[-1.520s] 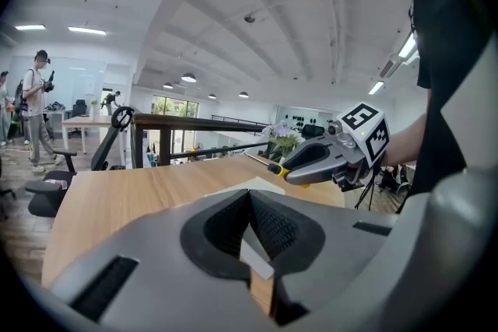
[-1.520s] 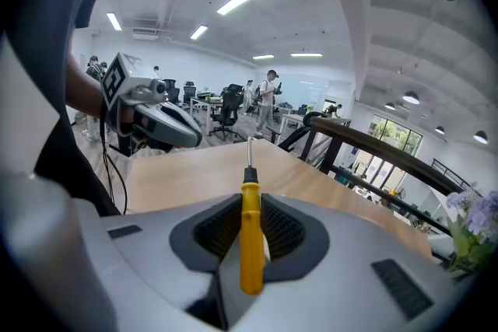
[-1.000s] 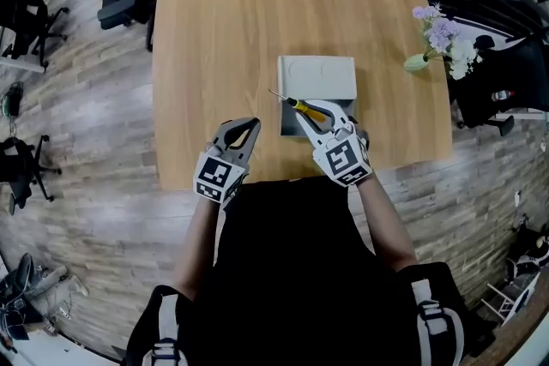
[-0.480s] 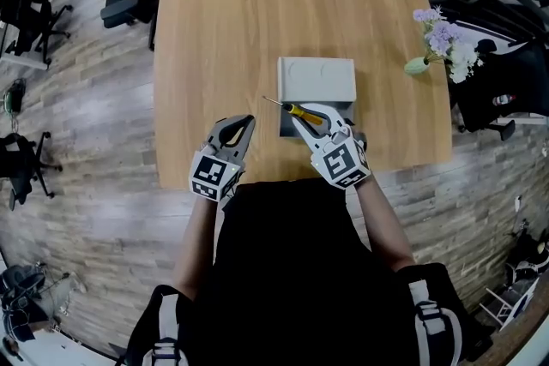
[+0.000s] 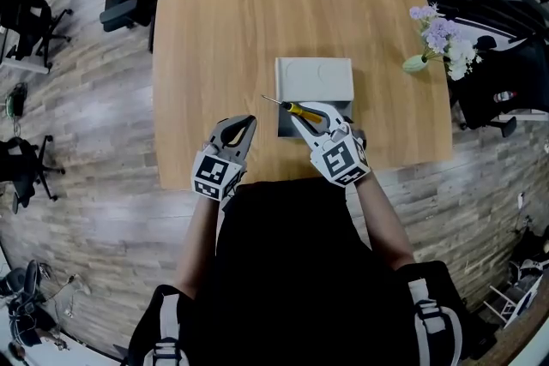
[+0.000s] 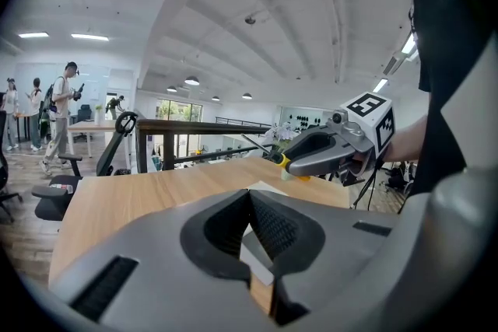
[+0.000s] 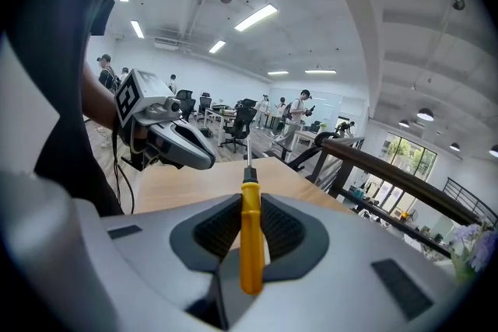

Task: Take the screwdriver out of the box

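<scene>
1. Fingers [image 7: 284, 233] of our right gripper [image 5: 302, 112] are clamped on the yellow handle of the screwdriver [image 5: 296, 107], which sits between the two ribbed pads.
2. We see its long axis run along the gripper's own line. The butt end is back toward us, and the black collar and thin metal shaft reach forward past the fingertips. The tip is aimed away from us and to the left.
3. Our left gripper [image 5: 244, 126] is just to the left, over the near part of the desk [image 5: 206, 39], its fingers brought together at the tips with nothing between them.
4. Under the right gripper lies the grey box [image 5: 314, 80]. The screwdriver is held over its near left corner, with the tip out past the left edge above bare wood. We cannot tell what is in the box.
5. Far right, a small vase [image 5: 416, 63] holds lilac and white flowers [image 5: 442, 30].
</scene>
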Available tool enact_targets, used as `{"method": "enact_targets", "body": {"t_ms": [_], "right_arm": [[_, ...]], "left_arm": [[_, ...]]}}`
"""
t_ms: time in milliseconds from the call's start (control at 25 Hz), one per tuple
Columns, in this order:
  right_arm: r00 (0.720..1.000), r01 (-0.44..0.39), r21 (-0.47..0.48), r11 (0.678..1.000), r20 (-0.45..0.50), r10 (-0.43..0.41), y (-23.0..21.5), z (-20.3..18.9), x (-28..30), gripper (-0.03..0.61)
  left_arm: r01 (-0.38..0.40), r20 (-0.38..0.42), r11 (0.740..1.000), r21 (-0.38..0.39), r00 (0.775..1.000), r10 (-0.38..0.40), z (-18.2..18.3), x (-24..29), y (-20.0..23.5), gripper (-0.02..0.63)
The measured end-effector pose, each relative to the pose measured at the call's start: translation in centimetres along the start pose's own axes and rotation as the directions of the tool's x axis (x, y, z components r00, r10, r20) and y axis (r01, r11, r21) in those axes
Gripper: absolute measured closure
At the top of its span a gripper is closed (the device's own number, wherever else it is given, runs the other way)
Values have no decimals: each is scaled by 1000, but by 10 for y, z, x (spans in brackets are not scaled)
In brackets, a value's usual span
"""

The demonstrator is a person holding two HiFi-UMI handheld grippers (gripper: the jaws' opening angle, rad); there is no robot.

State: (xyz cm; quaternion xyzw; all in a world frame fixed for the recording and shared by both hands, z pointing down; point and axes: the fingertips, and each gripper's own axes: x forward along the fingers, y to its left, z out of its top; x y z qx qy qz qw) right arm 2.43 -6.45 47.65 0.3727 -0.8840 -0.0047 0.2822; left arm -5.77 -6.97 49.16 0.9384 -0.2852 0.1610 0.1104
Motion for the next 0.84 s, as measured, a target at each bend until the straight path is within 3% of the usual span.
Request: {"method": "enact_targets", "body": {"t_ms": [320,520,840], "right_arm": [[1000,29,58,998,5,-29,-5,-5,-3,491],[999,39,6,999,-21,-38,3,-5,-1,491],[997,51,5,999,-49,-51,4,-20,-10,491]], "left_arm": [[29,-9,999,15,1000,-29,0,1,-6,592],[37,-14,999,19,999,-37,-2,-1,-2,592],[64,2,998,25,998,-64,5,9,-16,592]]}}
